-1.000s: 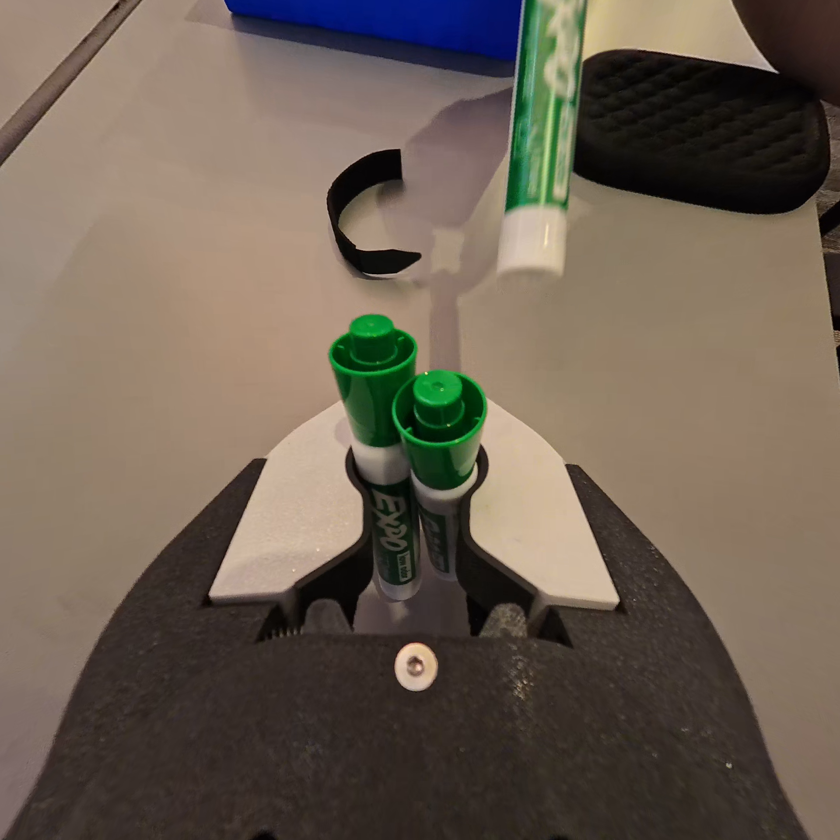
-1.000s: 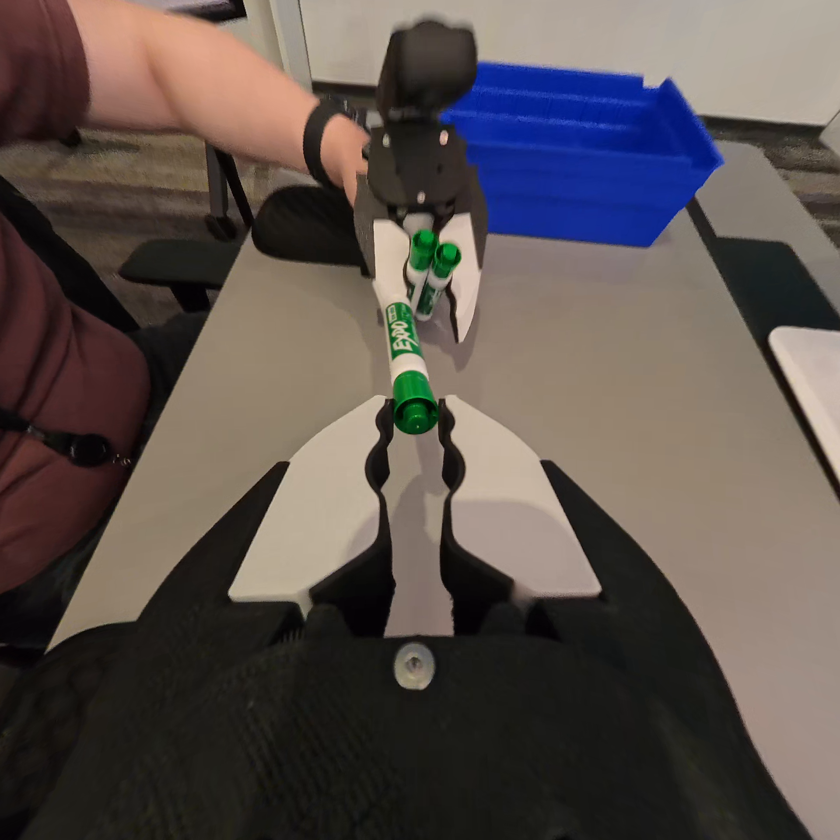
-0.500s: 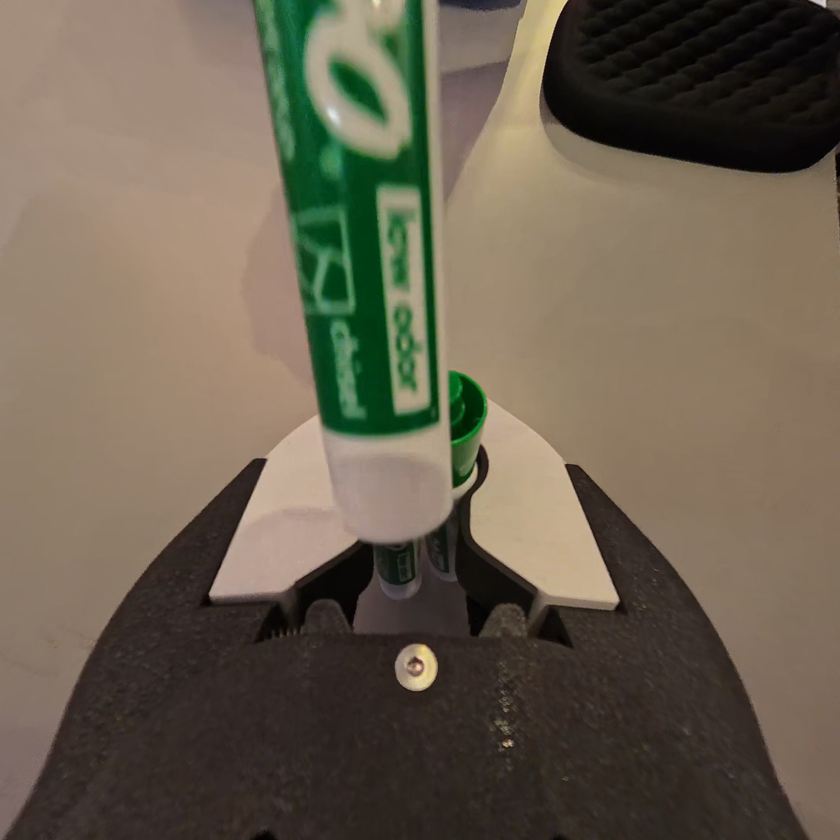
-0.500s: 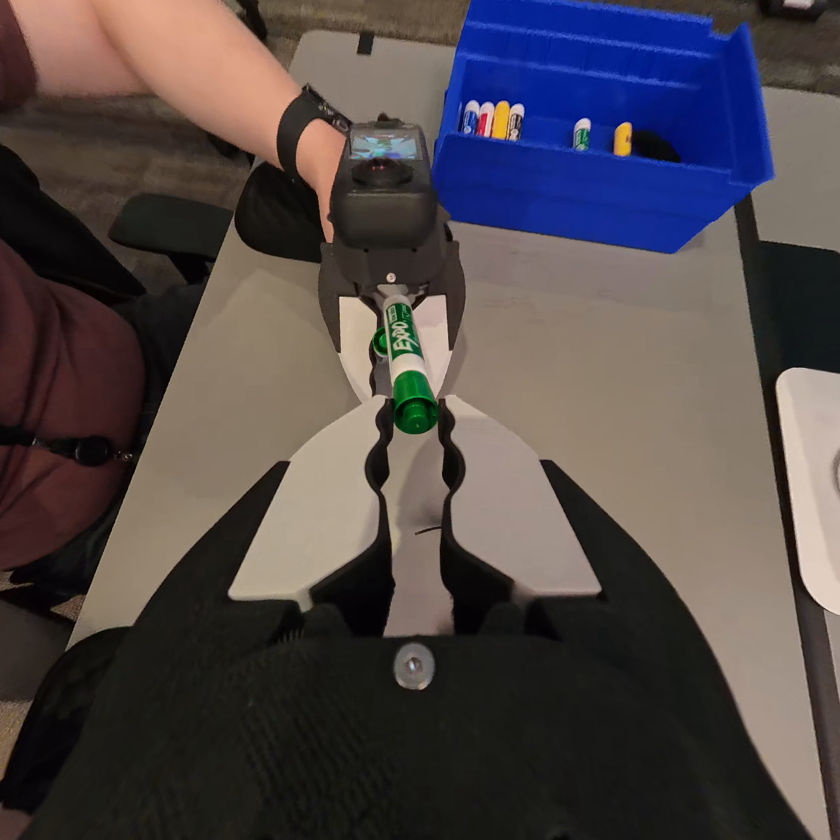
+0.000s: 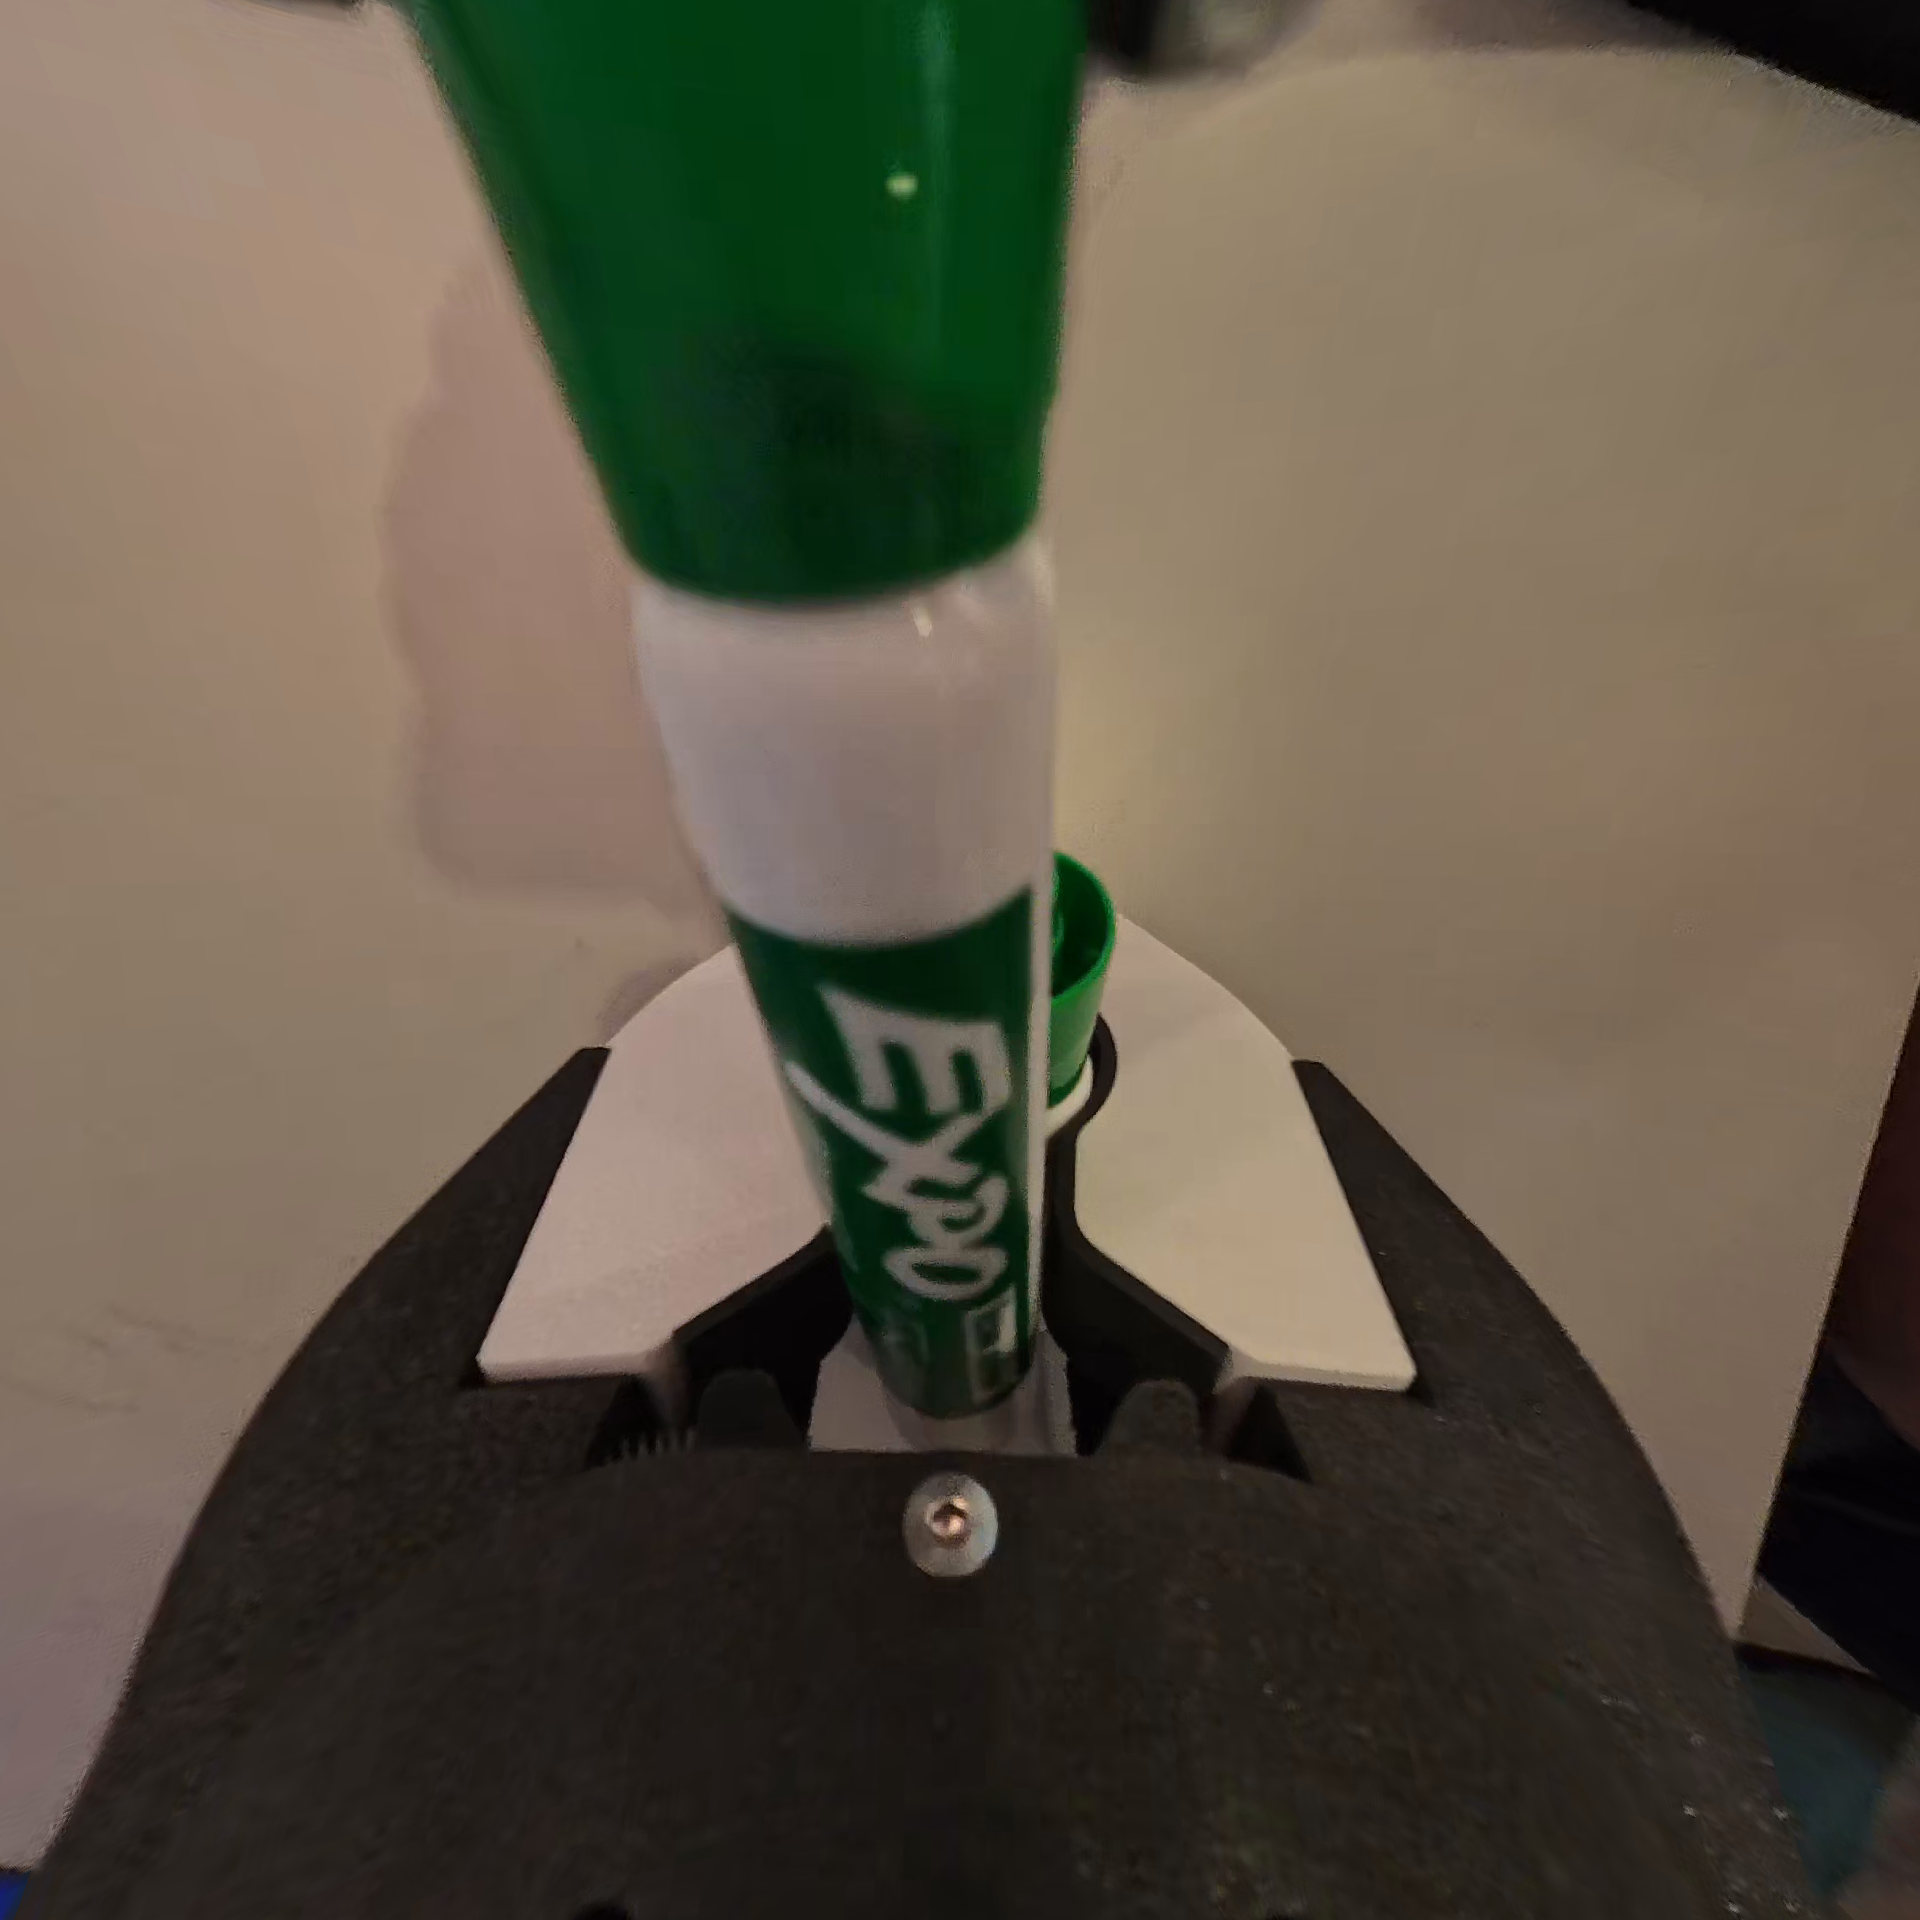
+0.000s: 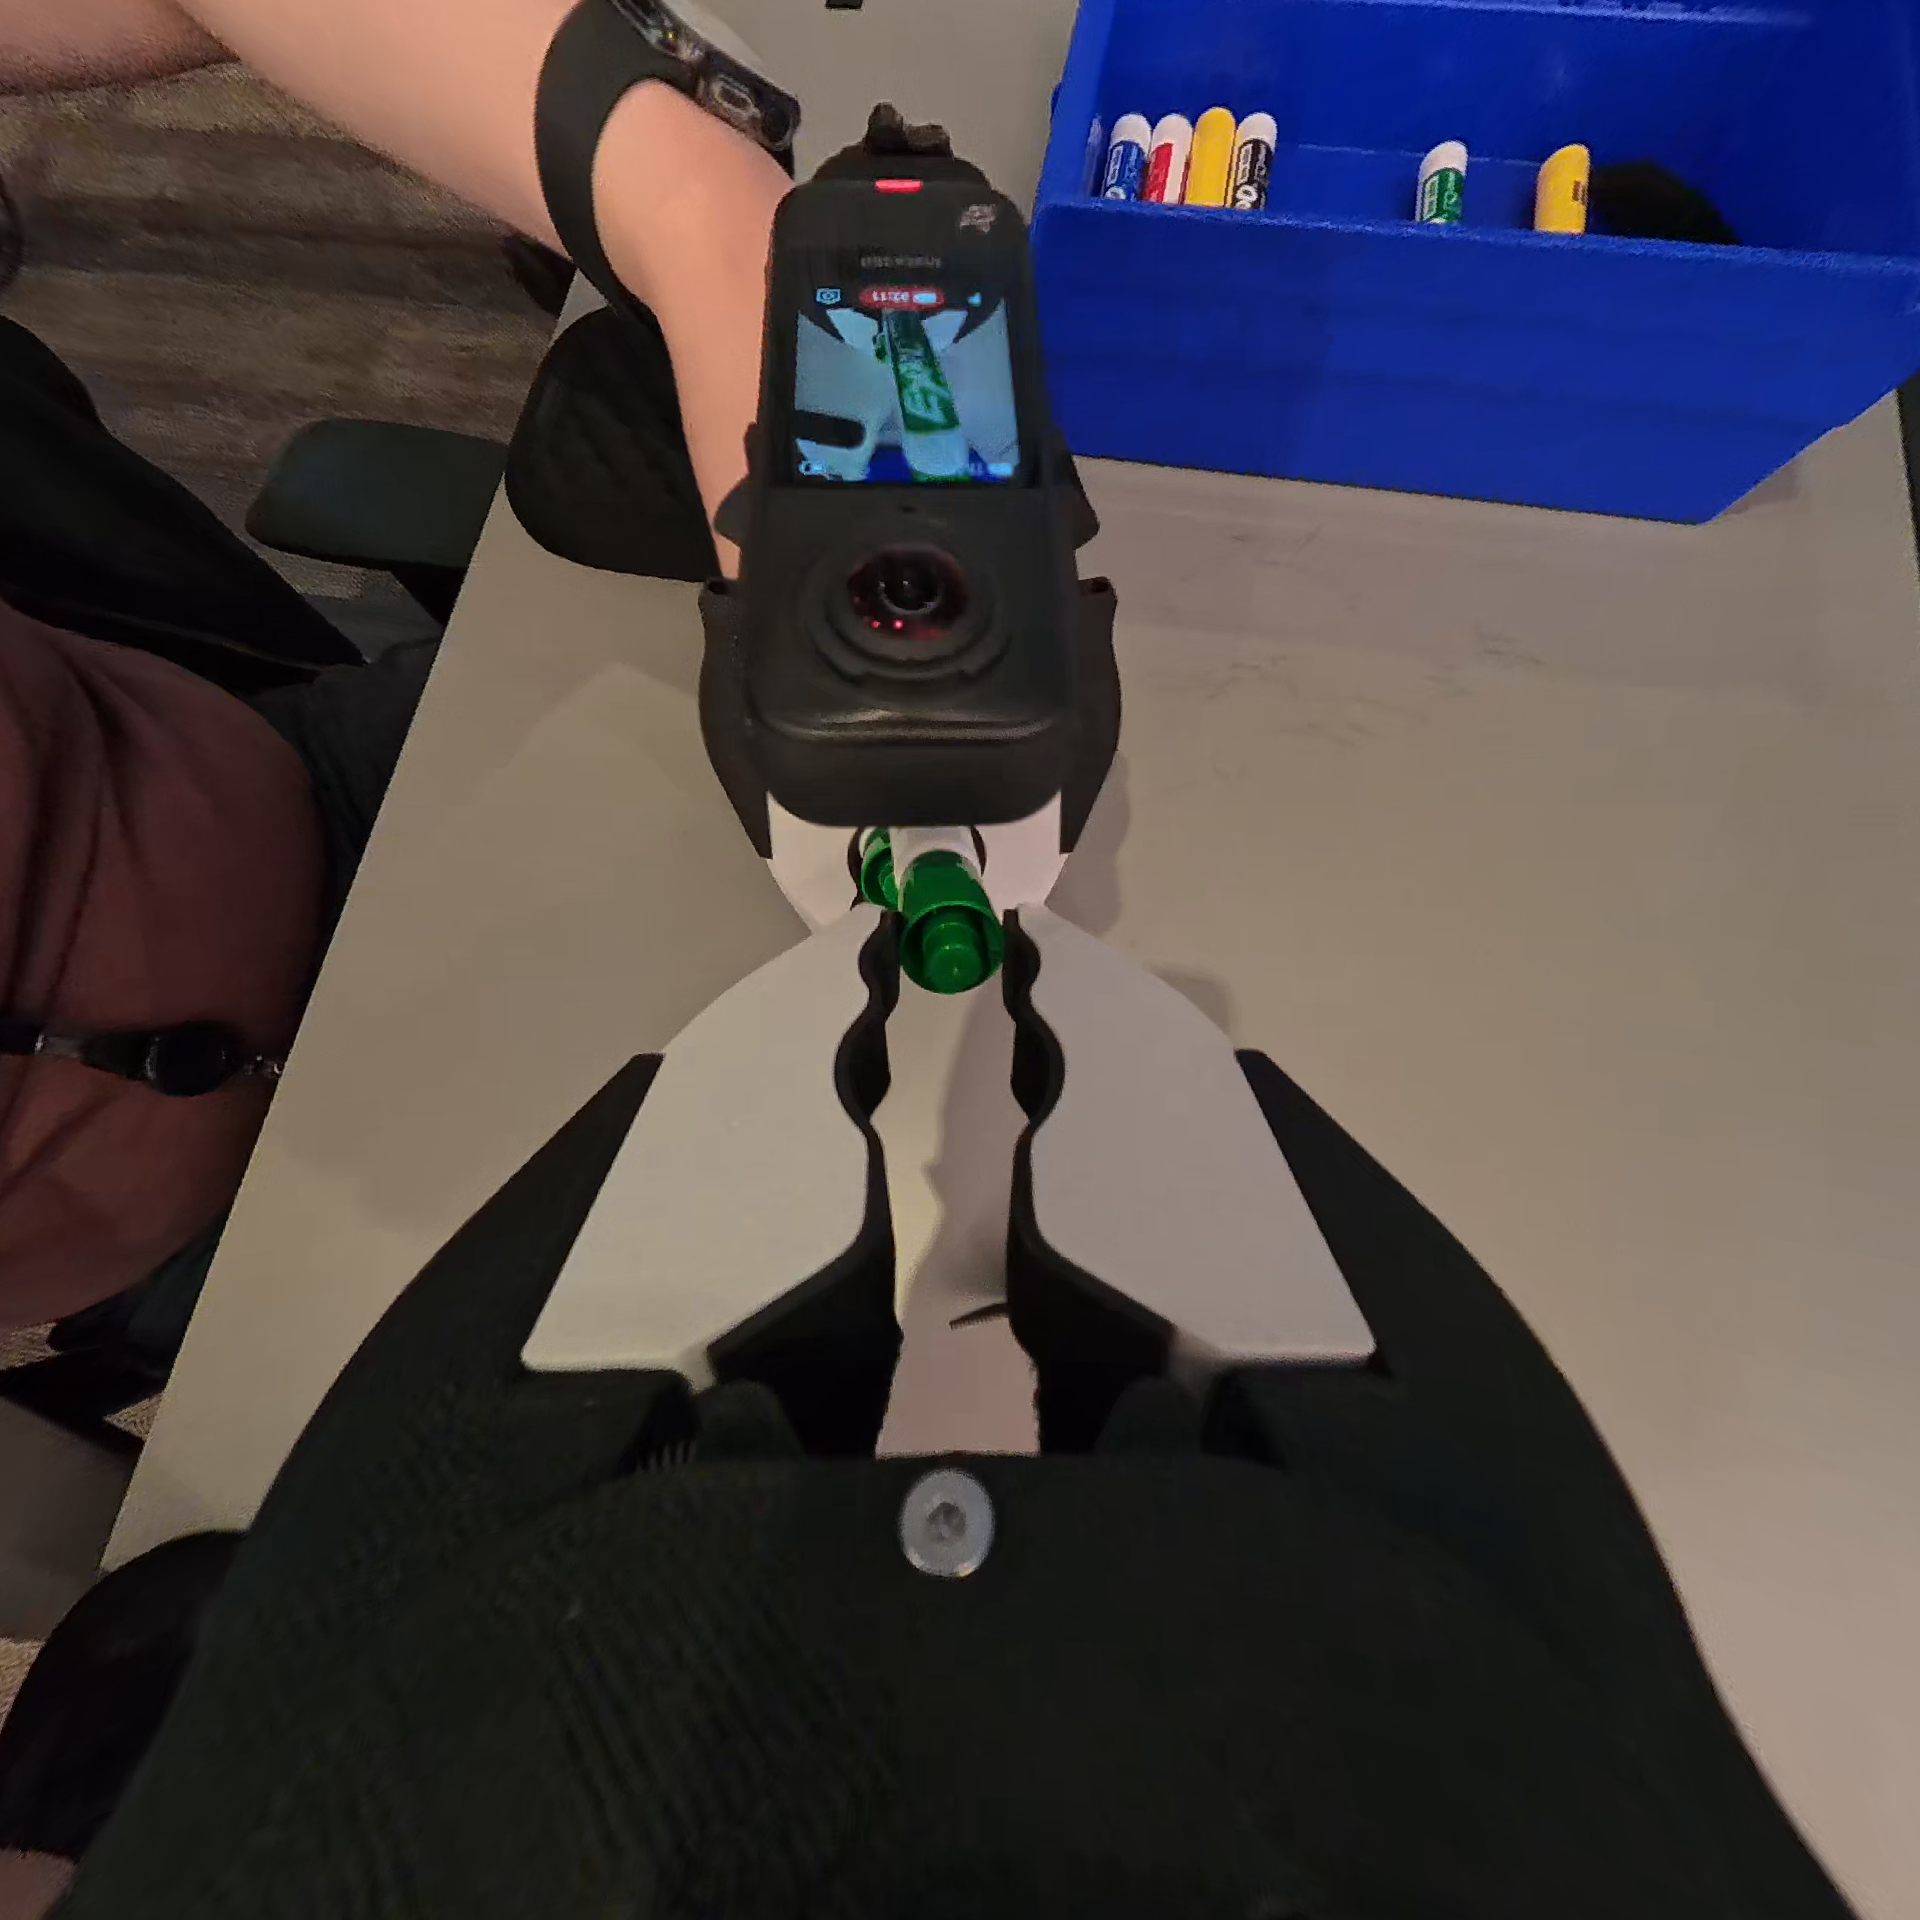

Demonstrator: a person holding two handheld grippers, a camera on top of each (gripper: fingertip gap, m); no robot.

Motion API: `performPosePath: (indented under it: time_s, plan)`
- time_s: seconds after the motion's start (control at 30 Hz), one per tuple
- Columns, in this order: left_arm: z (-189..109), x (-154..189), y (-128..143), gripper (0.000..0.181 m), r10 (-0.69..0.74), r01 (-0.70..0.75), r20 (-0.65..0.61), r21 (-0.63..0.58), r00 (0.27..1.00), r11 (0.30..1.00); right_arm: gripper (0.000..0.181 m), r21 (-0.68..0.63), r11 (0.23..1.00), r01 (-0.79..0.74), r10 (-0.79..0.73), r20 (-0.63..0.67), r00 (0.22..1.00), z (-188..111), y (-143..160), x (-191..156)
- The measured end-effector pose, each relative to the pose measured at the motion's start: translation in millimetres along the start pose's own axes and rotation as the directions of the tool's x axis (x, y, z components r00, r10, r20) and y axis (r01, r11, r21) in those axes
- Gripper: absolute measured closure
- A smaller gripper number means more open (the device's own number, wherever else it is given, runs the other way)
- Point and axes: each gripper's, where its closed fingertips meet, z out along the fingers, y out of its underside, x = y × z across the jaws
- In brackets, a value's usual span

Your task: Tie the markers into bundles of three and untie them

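A glossy plastic marker (image 5: pixel 862 790) is seen; the gripper (image 6: pixel 940 940) body looks grainy matt, the worktop (image 6: pixel 1455 831) smooth, the bin (image 6: pixel 1455 343) shiny plastic.

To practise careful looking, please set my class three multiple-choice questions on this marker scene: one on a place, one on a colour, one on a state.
1. Where does the green marker reach with its barrel?
A. into a cup
B. inside the left hand-held gripper, beside the other green marker
C. onto the floor

2. What colour is the bin on the table?
A. red
B. blue
C. yellow

3. How is the right hand-held gripper?
A. open and empty
B. out of view
C. shut on the green marker

Answers:
1. B: the left wrist view shows the barrel there.
2. B: its walls are blue.
3. C: it pinches the cap end.
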Motion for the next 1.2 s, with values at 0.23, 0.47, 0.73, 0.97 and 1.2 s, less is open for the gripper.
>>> performPosePath:
  time_s: [0.23, 0.47, 0.73, 0.97, 1.2]
  plan:
    - [4, 1, 4, 0.141, -0.02, 0.017, -0.037, -0.062, 0.999, 0.998, 0.161, 0.095, 0.993, -0.071, 0.063, 0.084, 0.995, 16, 8, 4]
    - [5, 1, 11, 0.14, -0.035, 0.028, -0.059, -0.109, 0.998, 0.994, 0.161, 0.181, 0.976, -0.117, 0.093, 0.136, 0.986, 20, 8, 6]
    - [2, 4, 1, 0.141, -0.044, 0.04, -0.091, -0.043, 0.995, 0.998, 0.161, 0.233, 0.969, -0.082, 0.05, 0.139, 0.989, 21, 7, 4]
    - [3, 4, 3, 0.14, -0.041, 0.035, -0.105, -0.062, 0.994, 0.997, 0.161, 0.262, 0.96, -0.104, 0.061, 0.167, 0.984, 22, 7, 6]
    - [3, 5, 4, 0.14, -0.028, 0.019, -0.114, -0.08, 0.993, 0.997, 0.161, 0.272, 0.959, -0.082, 0.038, 0.163, 0.986, 23, 6, 5]
